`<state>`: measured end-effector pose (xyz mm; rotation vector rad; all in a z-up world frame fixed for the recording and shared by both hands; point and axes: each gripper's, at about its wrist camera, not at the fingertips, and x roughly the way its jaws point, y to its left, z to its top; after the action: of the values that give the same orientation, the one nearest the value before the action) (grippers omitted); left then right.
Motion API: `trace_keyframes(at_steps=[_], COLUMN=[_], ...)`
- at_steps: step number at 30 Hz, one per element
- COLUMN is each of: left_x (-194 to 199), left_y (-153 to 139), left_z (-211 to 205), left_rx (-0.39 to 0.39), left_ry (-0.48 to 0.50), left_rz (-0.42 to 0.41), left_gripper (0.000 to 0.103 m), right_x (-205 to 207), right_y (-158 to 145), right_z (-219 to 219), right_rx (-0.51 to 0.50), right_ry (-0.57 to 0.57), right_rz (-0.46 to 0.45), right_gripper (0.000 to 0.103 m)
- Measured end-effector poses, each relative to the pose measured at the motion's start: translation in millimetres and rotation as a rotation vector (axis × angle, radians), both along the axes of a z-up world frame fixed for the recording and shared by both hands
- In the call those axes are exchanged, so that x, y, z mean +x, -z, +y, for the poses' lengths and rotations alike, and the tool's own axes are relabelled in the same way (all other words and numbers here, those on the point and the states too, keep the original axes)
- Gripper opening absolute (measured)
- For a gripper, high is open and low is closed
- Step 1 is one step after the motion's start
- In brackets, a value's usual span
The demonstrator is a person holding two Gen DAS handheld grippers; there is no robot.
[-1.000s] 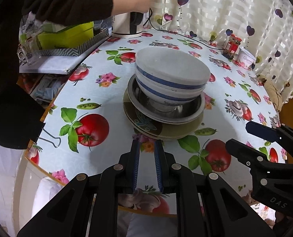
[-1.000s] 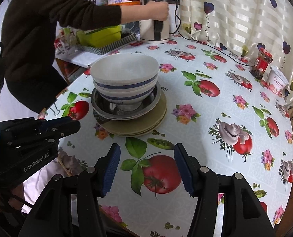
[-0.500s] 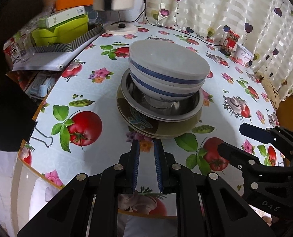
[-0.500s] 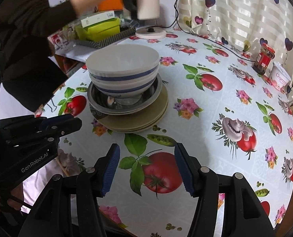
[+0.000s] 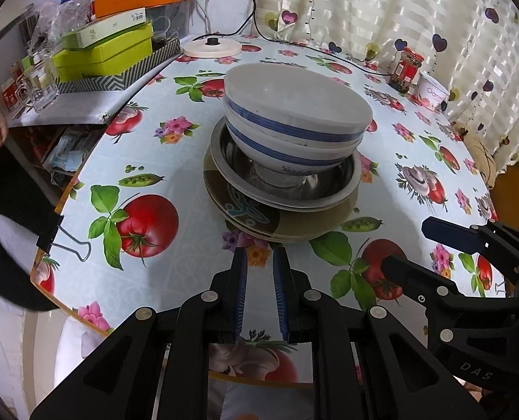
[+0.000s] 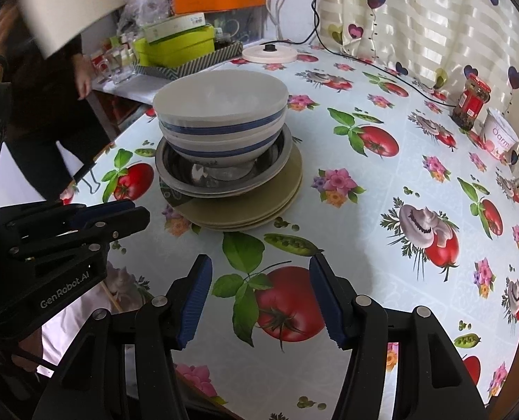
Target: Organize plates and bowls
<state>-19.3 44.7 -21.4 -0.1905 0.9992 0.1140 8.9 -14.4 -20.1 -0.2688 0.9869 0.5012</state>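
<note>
The round table covered in a pale oilcloth printed with tomatoes and flowers (image 6: 381, 189) carries one stack, set toward its near left edge. At the bottom lie olive-brown ceramic plates (image 6: 259, 206), on them a shallow stainless-steel dish (image 6: 175, 171), and on top two nested white ceramic bowls with blue bands (image 6: 221, 112), the upper one sitting slightly askew in the lower.

The right gripper (image 6: 259, 301) hovers over the oilcloth near the stack with its jaws spread wide and nothing between them. The left gripper (image 5: 259, 269) hangs just short of the plates' near rim, jaws drawn narrow with only a slim gap, also empty.

The step in hand looks like taking the top bowl. It would go best with the wide right jaws straddling the bowl's rim wall, lifting straight up so the lower bowl does not drag, while the left steadies the plates.

At the far edge stand a red-lidded glass jar (image 6: 471, 105) and a white pot (image 6: 500, 136).
</note>
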Motion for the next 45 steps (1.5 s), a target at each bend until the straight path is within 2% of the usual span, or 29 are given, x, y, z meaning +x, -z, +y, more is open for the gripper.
trace_keyframes(at_steps=[45], left_x=[-0.6], left_y=[-1.4], left_z=[-2.2], left_rx=[0.017], left_ry=[0.014], left_rz=[0.002], left_gripper=[0.016], right_x=[-1.6], right_y=[-1.4], right_z=[1.7], right_rx=[-0.001], right_ry=[-0.002], right_rz=[-0.007], right_gripper=[0.063])
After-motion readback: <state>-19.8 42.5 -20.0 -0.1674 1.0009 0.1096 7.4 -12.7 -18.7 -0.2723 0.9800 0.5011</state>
